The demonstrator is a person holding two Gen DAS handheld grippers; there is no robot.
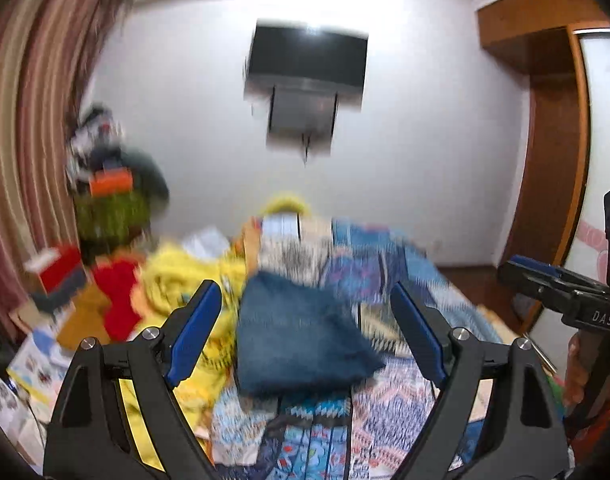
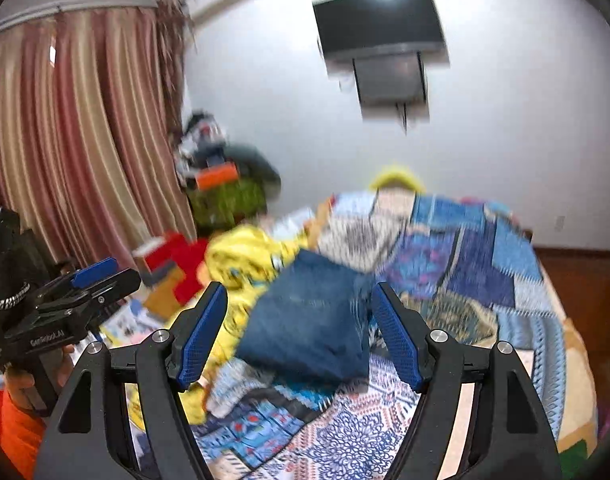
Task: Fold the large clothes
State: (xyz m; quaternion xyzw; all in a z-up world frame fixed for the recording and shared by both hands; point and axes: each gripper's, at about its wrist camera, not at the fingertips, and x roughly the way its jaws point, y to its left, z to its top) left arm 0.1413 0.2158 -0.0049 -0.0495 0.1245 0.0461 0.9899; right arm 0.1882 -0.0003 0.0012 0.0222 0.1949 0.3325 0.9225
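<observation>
A folded dark blue garment [image 1: 301,336] lies on the patterned bedspread [image 1: 385,404]; it also shows in the right wrist view [image 2: 309,320]. My left gripper [image 1: 305,328] is open and empty, raised above the bed with the garment seen between its blue pads. My right gripper [image 2: 299,328] is open and empty too, held above the same garment. The right gripper shows at the right edge of the left wrist view [image 1: 545,280], and the left gripper at the left edge of the right wrist view [image 2: 93,280]. Both views are motion-blurred.
A crumpled yellow garment [image 1: 185,280] lies left of the blue one, also in the right wrist view [image 2: 245,256]. Red and orange items [image 1: 113,300] and boxes sit at the bed's left. A wall television [image 1: 305,60], striped curtains [image 2: 85,120] and a wooden wardrobe [image 1: 553,140] surround the bed.
</observation>
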